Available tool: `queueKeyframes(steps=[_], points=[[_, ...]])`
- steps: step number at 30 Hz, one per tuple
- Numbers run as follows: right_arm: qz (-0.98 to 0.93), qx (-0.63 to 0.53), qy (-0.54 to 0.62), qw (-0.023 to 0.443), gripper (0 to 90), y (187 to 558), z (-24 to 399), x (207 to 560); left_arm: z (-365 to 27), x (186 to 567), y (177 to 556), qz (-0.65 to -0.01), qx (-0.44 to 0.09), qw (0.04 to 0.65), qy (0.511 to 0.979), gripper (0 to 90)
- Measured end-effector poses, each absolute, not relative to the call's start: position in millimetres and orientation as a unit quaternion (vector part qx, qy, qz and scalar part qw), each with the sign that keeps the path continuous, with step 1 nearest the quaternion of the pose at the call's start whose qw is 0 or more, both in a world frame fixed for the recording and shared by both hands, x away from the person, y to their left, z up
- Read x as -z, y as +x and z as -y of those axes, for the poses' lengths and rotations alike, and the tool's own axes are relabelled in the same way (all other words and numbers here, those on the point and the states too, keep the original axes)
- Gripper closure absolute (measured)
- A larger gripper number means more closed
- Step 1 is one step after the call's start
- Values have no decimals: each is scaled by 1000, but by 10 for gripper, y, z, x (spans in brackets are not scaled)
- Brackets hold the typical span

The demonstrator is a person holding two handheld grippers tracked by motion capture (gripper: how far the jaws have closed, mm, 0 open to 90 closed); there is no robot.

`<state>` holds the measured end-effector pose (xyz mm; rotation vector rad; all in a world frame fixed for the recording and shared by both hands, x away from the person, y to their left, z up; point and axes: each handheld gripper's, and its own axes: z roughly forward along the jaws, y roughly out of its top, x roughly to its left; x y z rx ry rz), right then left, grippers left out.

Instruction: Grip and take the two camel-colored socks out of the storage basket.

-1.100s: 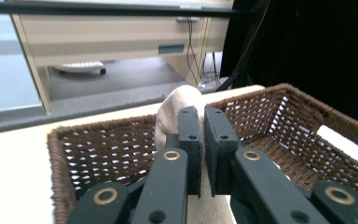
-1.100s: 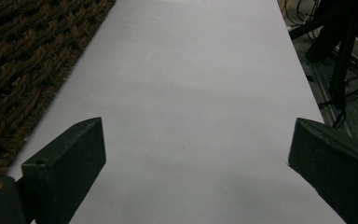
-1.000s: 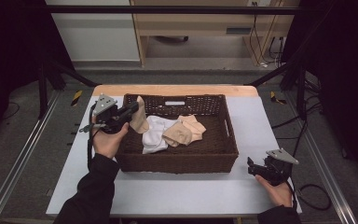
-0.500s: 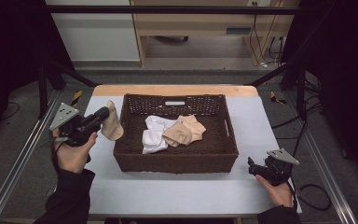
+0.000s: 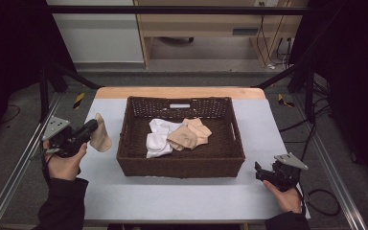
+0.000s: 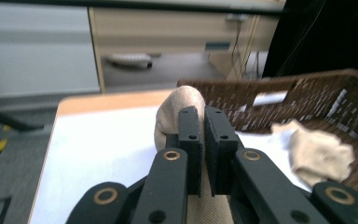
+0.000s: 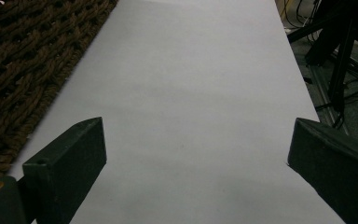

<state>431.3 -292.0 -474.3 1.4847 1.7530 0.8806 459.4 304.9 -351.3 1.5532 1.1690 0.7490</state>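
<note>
Gripping a beige sock (image 5: 100, 135), the left gripper (image 5: 87, 132) hangs over the white table (image 5: 172, 201) just left of the brown wicker basket (image 5: 129, 155), outside its wall. In the left gripper view its 2 black jaws stand pressed together on the fabric (image 6: 177, 109), which bulges up behind them and runs down between them toward the camera. The high view shows the sock drooping from the jaw tips, its lower end near or on the table surface; which one cannot be told. A hand (image 5: 66, 163) in a dark sleeve carries that gripper, with the grey three-cornered plate (image 5: 55, 128) on top.

The right gripper (image 5: 259, 171) sits low at the near right corner of the table, well apart from the basket's right wall, held by the other hand (image 5: 285, 196). In the right gripper view its jaws are spread wide, with bare white table (image 7: 191, 102) between them and the woven basket wall (image 7: 23, 65) at the left edge.

Inside the basket lie a white sock (image 5: 157, 139) and, touching it on its right, more beige socks (image 5: 189, 134) in a loose heap. A small pale label (image 5: 179, 106) sits on the far wall. Beyond the table stands a light wooden cabinet (image 5: 211, 24).
</note>
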Motion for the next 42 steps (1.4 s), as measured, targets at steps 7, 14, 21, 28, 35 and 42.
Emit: queueKeyframes(steps=[7, 14, 21, 28, 35, 42], points=[[-672, -338, 567, 336, 47, 4306, 2914, 4739, -3194, 3866, 4664, -518, -303, 440, 668, 853], [-674, -335, 566, 335, 47, 4308, 2911, 4744, -3270, 4067, 4719, -539, -285, 408, 679, 853], [-675, -334, 567, 335, 46, 4307, 2915, 4745, -3266, 4349, 4823, -555, -243, 373, 703, 821], [-677, -332, 565, 335, 46, 4309, 2914, 4750, -3263, 4375, 4842, -548, -258, 372, 703, 574], [-677, -332, 566, 335, 46, 4311, 2913, 4751, -3215, 4197, 4800, -528, -277, 397, 697, 388], [-677, -333, 565, 334, 47, 4311, 2914, 4750, -3122, 3979, 4728, -515, -284, 424, 689, 318]])
